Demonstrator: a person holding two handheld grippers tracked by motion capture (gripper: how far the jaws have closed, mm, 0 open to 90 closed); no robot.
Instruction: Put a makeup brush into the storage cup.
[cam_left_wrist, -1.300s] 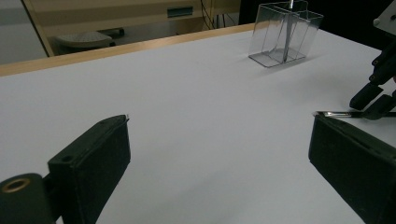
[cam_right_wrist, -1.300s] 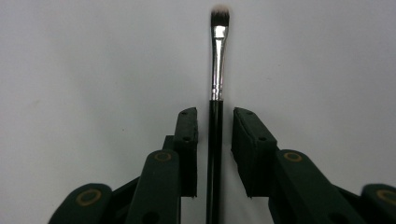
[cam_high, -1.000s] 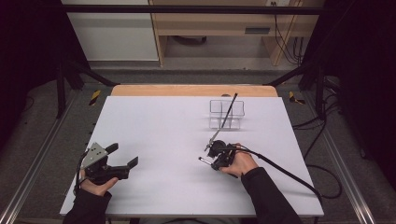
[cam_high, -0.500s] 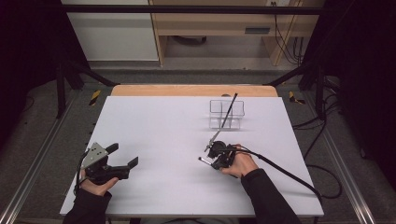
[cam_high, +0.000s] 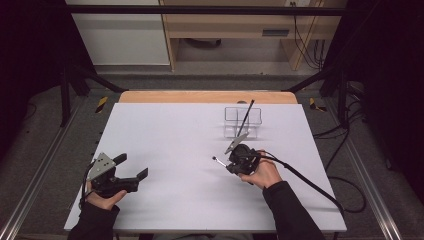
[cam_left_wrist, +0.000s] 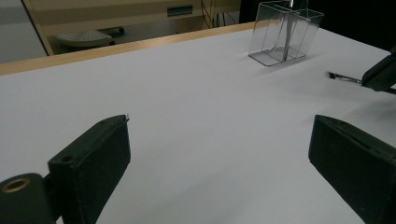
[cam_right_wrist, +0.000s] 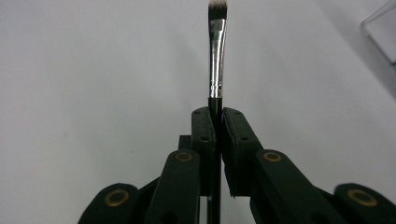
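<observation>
Nothing moved, right gripper clamping brush

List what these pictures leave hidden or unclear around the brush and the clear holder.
- Brush handle: right gripper view, hidden between the fingers of the right gripper and cut off by the bottom edge.
- Bristle tip: cropped by the top edge there; too small in the high view.
- Clear holder: only a corner at the right edge of the right gripper view; whether the dark stick touches its floor is unclear.
- Left gripper: its body is cut off in the left gripper view.
</observation>
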